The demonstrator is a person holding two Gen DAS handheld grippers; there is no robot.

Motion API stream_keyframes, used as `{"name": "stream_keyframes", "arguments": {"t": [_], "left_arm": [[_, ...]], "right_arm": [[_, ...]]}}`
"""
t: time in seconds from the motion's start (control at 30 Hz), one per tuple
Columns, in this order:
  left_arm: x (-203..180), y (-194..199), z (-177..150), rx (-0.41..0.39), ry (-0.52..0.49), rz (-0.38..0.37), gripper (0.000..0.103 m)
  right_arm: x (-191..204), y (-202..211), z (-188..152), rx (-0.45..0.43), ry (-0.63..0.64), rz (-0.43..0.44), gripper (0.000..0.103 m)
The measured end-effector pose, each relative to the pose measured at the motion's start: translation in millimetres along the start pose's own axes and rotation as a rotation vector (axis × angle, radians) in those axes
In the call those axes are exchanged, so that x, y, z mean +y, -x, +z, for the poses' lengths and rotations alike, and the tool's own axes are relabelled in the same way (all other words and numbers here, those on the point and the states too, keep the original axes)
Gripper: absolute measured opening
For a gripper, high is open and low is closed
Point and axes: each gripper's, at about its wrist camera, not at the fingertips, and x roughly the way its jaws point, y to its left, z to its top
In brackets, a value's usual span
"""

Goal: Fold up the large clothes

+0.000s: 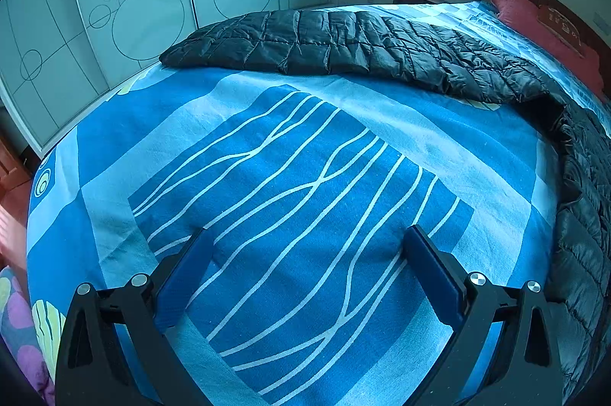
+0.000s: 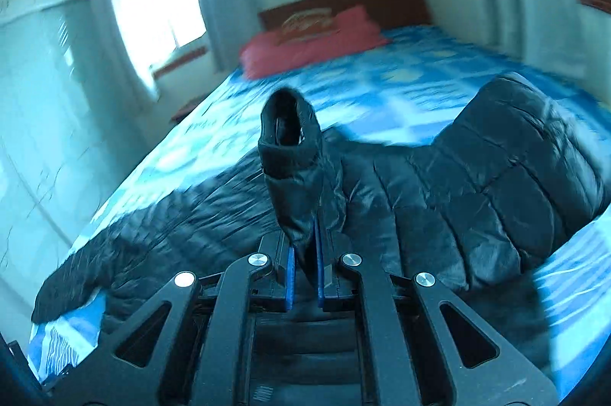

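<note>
Left wrist view: left gripper [image 1: 309,276] jaws wide apart, nothing between, over bare blue bedsheet [image 1: 267,177].
Jacket spot: black quilted jacket [image 1: 343,50] lies across far side of the bed.
Right wrist view: right gripper [image 2: 305,276] clamped on sleeve cuff [image 2: 290,146]; body spread behind.
Handling: looks light, puffy, slick; pinch cuffs or hem, not padding.

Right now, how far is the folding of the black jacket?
Early stage. Done: the black quilted jacket lies spread on the blue bedsheet. In hand: the right gripper is shut on a sleeve cuff, lifted above the body. The left gripper is open over bare sheet. Left: no finished fold visible.
</note>
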Motion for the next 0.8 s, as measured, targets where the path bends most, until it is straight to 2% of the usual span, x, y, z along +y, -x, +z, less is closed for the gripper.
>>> {"name": "stream_keyframes", "arguments": {"t": [0.2, 0.47, 0.6, 0.63, 0.67, 0.7, 0.73, 0.77, 0.8], "left_arm": [[1, 1, -1, -0.003, 0.001, -0.001, 0.099], [1, 2, -1, -0.005, 0.0, 0.001, 0.099], [1, 2, -1, -0.005, 0.0, 0.001, 0.099], [1, 2, -1, -0.004, 0.0, 0.001, 0.099], [1, 2, -2, -0.004, -0.001, 0.002, 0.099], [1, 2, -2, -0.004, -0.001, 0.002, 0.099], [1, 2, -2, -0.004, 0.0, 0.002, 0.099], [1, 2, -2, -0.004, -0.001, 0.002, 0.099], [1, 2, -2, -0.004, -0.001, 0.003, 0.099]], "right_arm": [[65, -54, -24, 0.101, 0.055, 0.035, 0.008], [110, -105, -43, 0.2, 0.088, 0.087, 0.008], [127, -127, -48, 0.293, 0.124, 0.106, 0.015], [129, -128, -50, 0.313, 0.136, 0.117, 0.019], [130, -127, -51, 0.315, 0.139, 0.128, 0.028], [130, -120, -50, 0.321, 0.139, 0.163, 0.055], [128, -112, -49, 0.319, 0.13, 0.202, 0.07], [122, -95, -47, 0.293, 0.115, 0.249, 0.081], [116, -78, -43, 0.273, 0.114, 0.281, 0.081]]}}
